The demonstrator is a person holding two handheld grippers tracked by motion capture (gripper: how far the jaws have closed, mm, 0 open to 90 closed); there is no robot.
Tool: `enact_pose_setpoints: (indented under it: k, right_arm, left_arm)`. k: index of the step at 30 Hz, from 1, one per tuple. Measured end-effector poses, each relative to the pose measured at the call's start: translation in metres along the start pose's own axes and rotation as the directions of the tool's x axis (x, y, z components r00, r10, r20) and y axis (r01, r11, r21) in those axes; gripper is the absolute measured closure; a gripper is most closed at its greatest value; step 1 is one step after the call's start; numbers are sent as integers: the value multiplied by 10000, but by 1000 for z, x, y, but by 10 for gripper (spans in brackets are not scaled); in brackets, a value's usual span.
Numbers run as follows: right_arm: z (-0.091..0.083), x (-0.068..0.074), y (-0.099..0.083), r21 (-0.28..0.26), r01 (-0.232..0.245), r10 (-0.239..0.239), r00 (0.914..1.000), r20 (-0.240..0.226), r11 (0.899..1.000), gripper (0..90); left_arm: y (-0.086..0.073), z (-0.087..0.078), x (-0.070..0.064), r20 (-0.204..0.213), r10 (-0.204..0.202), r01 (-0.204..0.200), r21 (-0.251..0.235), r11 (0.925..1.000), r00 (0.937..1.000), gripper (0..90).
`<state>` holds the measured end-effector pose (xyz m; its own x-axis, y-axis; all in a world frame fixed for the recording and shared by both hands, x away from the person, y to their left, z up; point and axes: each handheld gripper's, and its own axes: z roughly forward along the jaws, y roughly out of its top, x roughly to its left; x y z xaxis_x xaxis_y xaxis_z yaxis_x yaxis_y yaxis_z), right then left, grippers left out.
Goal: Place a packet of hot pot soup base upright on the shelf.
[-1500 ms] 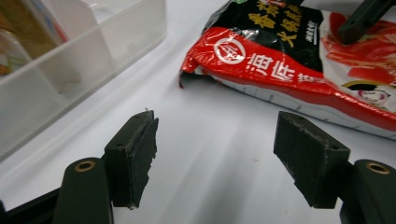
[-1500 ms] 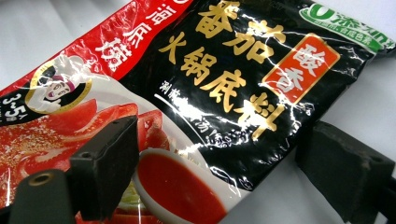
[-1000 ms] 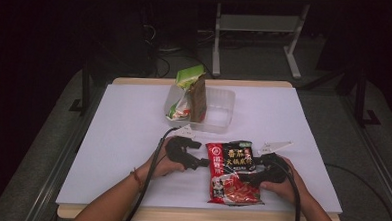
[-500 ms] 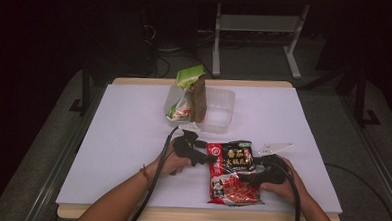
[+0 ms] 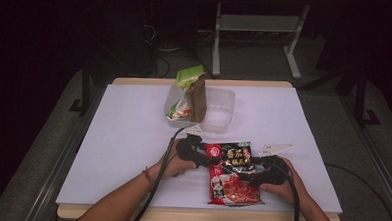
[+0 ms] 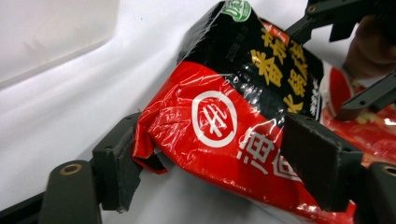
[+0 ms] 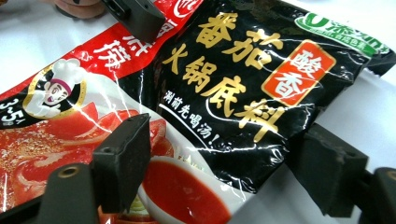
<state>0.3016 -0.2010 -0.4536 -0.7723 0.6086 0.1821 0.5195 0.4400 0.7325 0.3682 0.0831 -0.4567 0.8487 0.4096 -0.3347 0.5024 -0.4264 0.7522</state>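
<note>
Red-and-black sauce packet lying flat on table, corner between left gripper jaws, edge between right gripper jaws, both part-open, apparently bracketing for lift.

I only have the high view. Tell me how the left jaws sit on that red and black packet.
Observer: In the left gripper view, the left gripper straddles the red end of the packet, whose corner is crumpled against one pad.
Operator: Say whether it is clamped.
Observer: I cannot tell. The other pad overlaps the printed face, with no clear squeeze.
Operator: Now report the right one.
Observer: In the right gripper view, the right gripper is open. One pad lies over the printed face, the other beside the black edge.
</note>
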Motion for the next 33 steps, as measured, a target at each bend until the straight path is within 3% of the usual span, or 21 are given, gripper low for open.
enact_pose_setpoints:
  k: [12, 19, 23, 26, 30, 32, 33]
  right_arm:
    - [-6, -1, 0, -468, 7, -1, 9999, 128, 9989, 341]
    - [-14, -5, -1, -1092, -182, 192, 9998, 82, 9939, 540]
    - [-17, -5, 0, -1276, -129, 153, 9997, 178, 9917, 581]
    - [-17, -3, 0, -1353, -55, 94, 9996, 280, 9908, 589]
    - [-18, -3, 0, -1506, -20, 64, 9996, 288, 9886, 601]
    - [-19, -3, 0, -1573, 75, -19, 9993, 362, 9875, 611]
    - [-19, -3, 1, -1619, 103, -42, 9993, 382, 9868, 621]
  left_arm:
    - [2, -5, -2, 434, -293, 324, -706, 9970, 9986, 245]
    - [7, -8, -7, 448, -86, 147, -1376, 9904, 9990, 266]
    - [9, -5, -8, 403, -77, 133, -1397, 9901, 9992, 297]
    - [11, 2, -7, 227, -337, 363, -1232, 9917, 9992, 308]
    - [12, 14, -7, 28, -609, 610, -765, 9952, 9981, 247]
    - [12, 18, -5, 362, -1048, 1077, -889, 9902, 9938, 227]
    - [12, 18, -4, 412, -1028, 1062, -907, 9902, 9939, 231]
